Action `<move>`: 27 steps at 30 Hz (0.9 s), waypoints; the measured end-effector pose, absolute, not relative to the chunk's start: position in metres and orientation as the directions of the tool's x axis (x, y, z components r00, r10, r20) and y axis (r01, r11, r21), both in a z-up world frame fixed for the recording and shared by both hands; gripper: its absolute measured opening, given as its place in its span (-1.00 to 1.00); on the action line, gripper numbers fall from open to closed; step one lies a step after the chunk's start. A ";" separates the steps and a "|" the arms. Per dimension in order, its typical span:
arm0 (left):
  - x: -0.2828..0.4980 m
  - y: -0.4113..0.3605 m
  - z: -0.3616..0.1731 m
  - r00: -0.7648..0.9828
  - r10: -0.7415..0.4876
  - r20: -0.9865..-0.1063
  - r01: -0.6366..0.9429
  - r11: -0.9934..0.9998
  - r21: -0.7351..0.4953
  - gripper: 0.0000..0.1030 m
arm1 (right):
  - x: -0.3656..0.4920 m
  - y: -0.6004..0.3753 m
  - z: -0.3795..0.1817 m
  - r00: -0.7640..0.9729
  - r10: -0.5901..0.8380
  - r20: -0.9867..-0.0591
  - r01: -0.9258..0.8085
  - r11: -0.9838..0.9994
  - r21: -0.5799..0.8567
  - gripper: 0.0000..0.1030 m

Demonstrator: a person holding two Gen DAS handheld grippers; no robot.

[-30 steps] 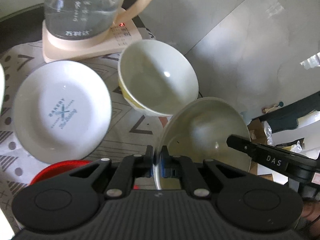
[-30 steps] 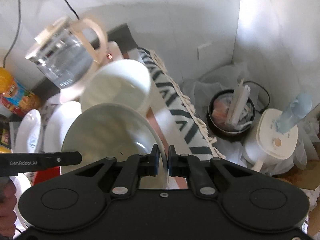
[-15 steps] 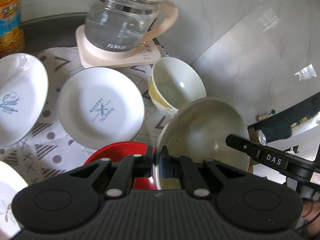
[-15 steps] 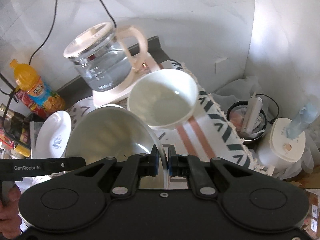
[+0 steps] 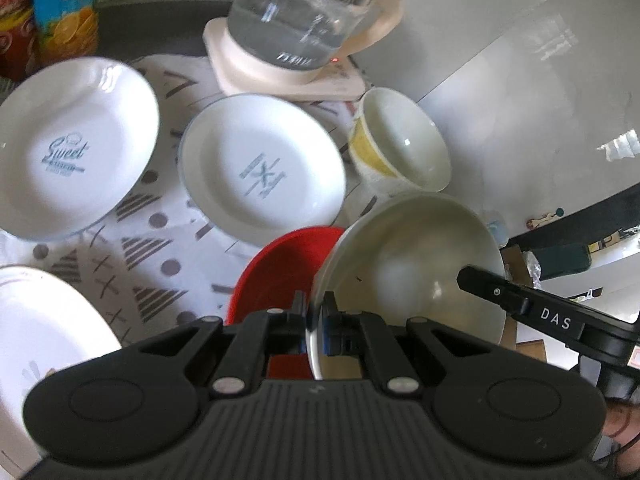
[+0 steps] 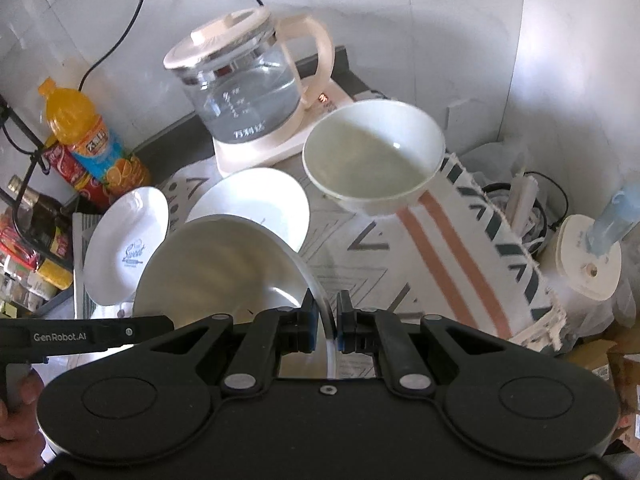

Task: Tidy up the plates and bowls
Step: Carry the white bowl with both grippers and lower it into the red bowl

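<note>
Your left tongs [image 5: 316, 320] and right tongs [image 6: 327, 322] both pinch one large bowl's [image 5: 416, 268] rim — opposite sides, above the table [image 6: 352, 264].

Two wrist fisheyes, both angled steeply down, close over the worktop [image 5: 168, 216].
Both share kettle [image 5: 304, 12] [image 6: 240, 84], "Sweet" plate [image 5: 72, 148] [image 6: 128, 248], yellow-sided bowl [image 5: 400, 144] [image 6: 372, 160].

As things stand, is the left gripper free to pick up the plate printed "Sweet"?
Probably not. The left gripper is shut on the rim of the large pale bowl, which the right gripper also clamps. The Sweet plate lies uncovered on the cloth, but the bowl would need setting down first.
</note>
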State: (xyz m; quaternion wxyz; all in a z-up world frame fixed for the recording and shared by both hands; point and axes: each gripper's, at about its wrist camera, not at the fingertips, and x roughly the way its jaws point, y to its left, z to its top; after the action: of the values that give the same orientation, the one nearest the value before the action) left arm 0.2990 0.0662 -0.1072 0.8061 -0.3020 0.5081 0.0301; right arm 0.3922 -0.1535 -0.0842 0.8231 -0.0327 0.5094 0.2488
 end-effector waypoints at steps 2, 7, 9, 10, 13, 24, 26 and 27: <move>0.296 0.068 -0.112 0.486 -0.264 -0.833 -0.379 0.795 -0.473 -0.91 | 0.390 -0.151 -0.090 0.349 0.372 -0.860 -0.440 0.875 0.200 -0.83; 0.292 0.070 -0.125 0.467 -0.263 -0.844 -0.403 0.786 -0.469 -0.91 | 0.386 -0.144 -0.101 0.332 0.360 -0.872 -0.444 0.875 0.193 -0.83; 0.291 0.071 -0.130 0.456 -0.259 -0.851 -0.414 0.785 -0.461 -0.91 | 0.386 -0.141 -0.106 0.325 0.353 -0.877 -0.448 0.875 0.185 -0.83; 0.290 0.071 -0.133 0.451 -0.260 -0.854 -0.420 0.783 -0.460 -0.91 | 0.385 -0.139 -0.108 0.324 0.348 -0.880 -0.452 0.874 0.179 -0.83; 0.289 0.073 -0.139 0.434 -0.244 -0.867 -0.435 0.786 -0.439 -0.91 | 0.384 -0.136 -0.113 0.317 0.339 -0.886 -0.463 0.871 0.167 -0.82; 0.286 0.075 -0.132 0.420 -0.225 -0.879 -0.433 0.801 -0.412 -0.83 | 0.383 -0.127 -0.123 0.301 0.325 -0.896 -0.497 0.856 0.144 -0.84; 0.284 0.077 -0.126 0.431 -0.220 -0.875 -0.431 0.802 -0.414 -0.82 | 0.383 -0.125 -0.123 0.302 0.320 -0.898 -0.506 0.852 0.133 -0.84; 0.284 0.078 -0.122 0.437 -0.217 -0.873 -0.427 0.804 -0.414 -0.81 | 0.382 -0.124 -0.123 0.304 0.317 -0.898 -0.514 0.848 0.125 -0.84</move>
State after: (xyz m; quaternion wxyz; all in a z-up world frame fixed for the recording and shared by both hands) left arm 0.2836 0.0776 -0.1220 0.7907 -0.3058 0.5263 0.0664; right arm 0.3819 -0.1239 -0.1230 0.8021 -0.0932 0.5300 0.2590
